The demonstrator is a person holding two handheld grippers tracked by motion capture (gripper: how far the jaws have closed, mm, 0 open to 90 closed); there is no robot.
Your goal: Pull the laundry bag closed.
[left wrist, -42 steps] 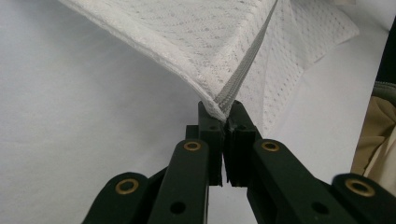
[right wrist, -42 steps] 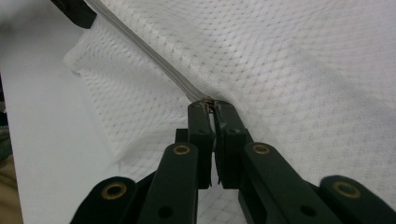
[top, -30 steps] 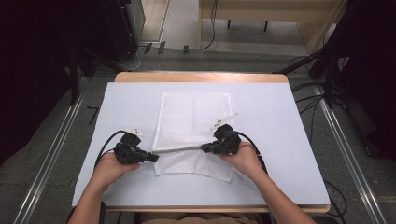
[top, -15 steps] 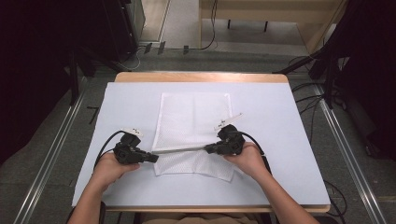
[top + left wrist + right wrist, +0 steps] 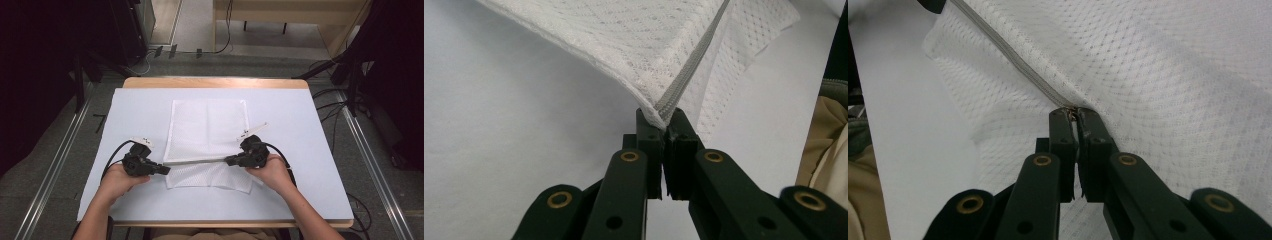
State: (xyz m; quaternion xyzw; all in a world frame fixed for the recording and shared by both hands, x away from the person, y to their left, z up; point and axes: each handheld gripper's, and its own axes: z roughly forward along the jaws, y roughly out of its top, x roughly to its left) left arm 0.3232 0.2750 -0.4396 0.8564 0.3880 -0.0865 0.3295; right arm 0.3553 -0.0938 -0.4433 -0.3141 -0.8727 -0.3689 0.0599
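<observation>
- We see a white mesh fabric bag with a grey zipper [image 5: 207, 130] lying on the pale blue tabletop [image 5: 310, 150], its far part flat and its near part folded so that the grey zipper edge [image 5: 197, 161] runs as a taut line between our two tools.
- Our left gripper [image 5: 162, 169] is clamped tight on the left end of that zipper edge; in the left gripper view the black jaws meet on the corner where the grey zipper [image 5: 689, 75] ends.
- Our right gripper [image 5: 231, 161] is likewise clenched on the right end of the zipper [image 5: 1013, 55], the mesh puckering around the jaw tips.
- The pinched edge sits raised just above a lower layer of mesh [image 5: 210, 176] that rests on the table near us.
- Both hands sit near the table's front edge, well apart, with the bag between them.
</observation>
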